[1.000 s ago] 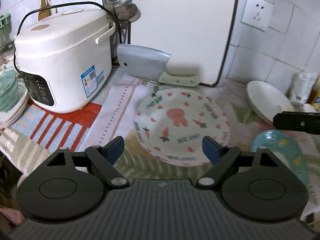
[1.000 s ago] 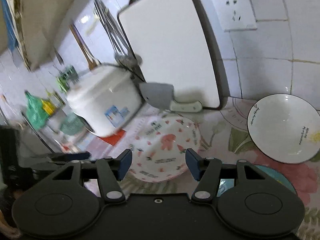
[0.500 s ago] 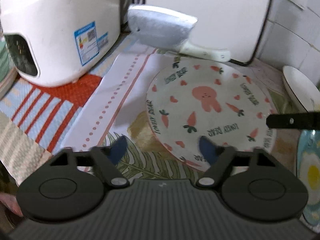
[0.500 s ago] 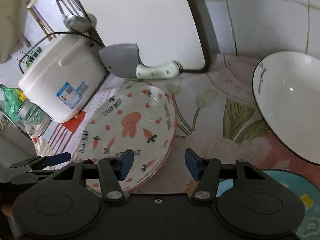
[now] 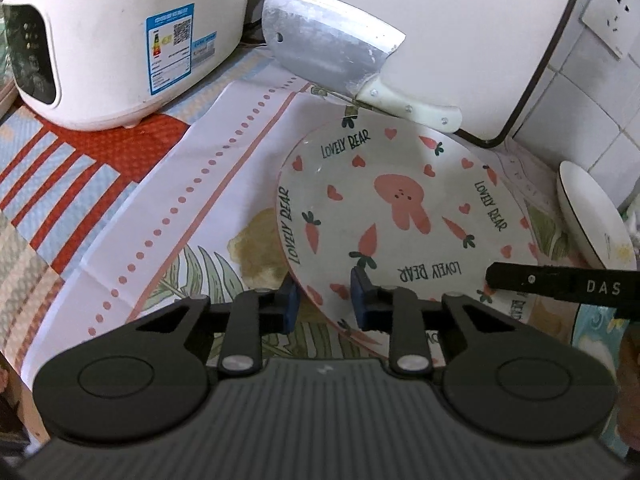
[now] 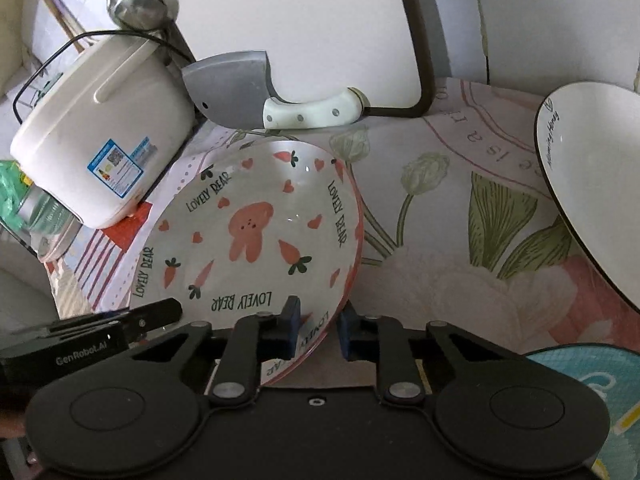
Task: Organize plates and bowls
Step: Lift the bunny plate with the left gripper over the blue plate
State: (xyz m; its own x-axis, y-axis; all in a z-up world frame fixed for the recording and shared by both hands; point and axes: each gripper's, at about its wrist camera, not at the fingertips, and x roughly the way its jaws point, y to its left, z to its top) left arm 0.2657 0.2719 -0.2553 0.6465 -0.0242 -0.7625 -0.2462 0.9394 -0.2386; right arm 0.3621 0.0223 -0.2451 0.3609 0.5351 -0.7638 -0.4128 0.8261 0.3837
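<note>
We see a round plate (image 5: 404,216) printed with a pink rabbit, carrots and the words "LOVELY BEAR" lying on a patterned cloth (image 5: 168,216) on the counter. Our left gripper (image 5: 323,300) has just been narrowing, its blue pads either side of the plate's near-left rim. Our right gripper (image 6: 318,326) has just been narrowing too, and clamps the near-right rim (one pad inside, one outside). Behind the plate rests a cleaver (image 5: 332,50), beside a white rice cooker (image 5: 116,32). A white bowl (image 6: 592,184) sits to the right.
</note>
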